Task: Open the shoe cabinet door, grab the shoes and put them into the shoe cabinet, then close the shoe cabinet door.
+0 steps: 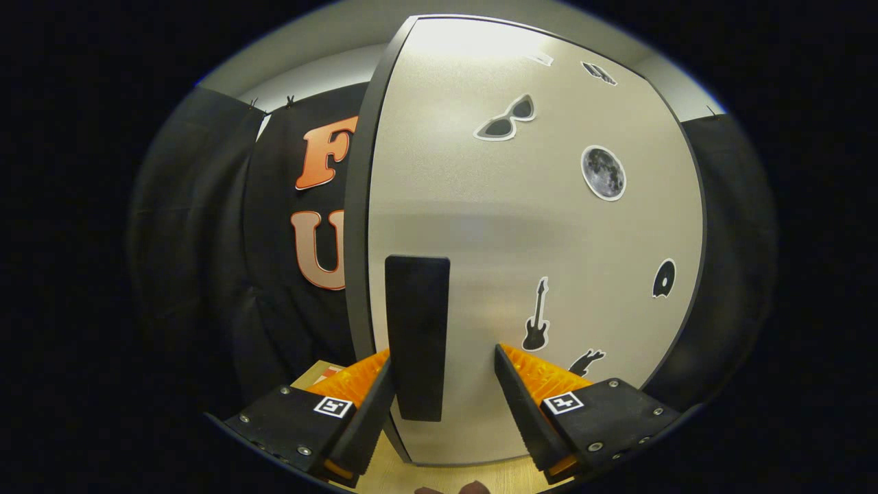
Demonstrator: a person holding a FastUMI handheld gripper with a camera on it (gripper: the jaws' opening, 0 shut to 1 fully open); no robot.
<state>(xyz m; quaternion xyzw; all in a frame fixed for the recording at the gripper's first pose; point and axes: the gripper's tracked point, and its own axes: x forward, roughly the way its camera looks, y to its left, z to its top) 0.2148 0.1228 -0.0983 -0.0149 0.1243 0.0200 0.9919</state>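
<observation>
The shoe cabinet door stands close in front of me, a pale grey panel with a dark rim and several small stickers. Its black upright bar handle is near the door's left edge. My gripper is open with the handle between its fingers. The left finger lies against or right beside the handle's left side. The right finger stands well apart from the handle, in front of the bare door. Two small dark rounded shapes peek in below the fingers; I cannot tell what they are.
Black booth cloth hangs to the left of and behind the cabinet. A tan box corner shows just beyond the left finger. A light wood surface lies under the gripper at the cabinet's foot.
</observation>
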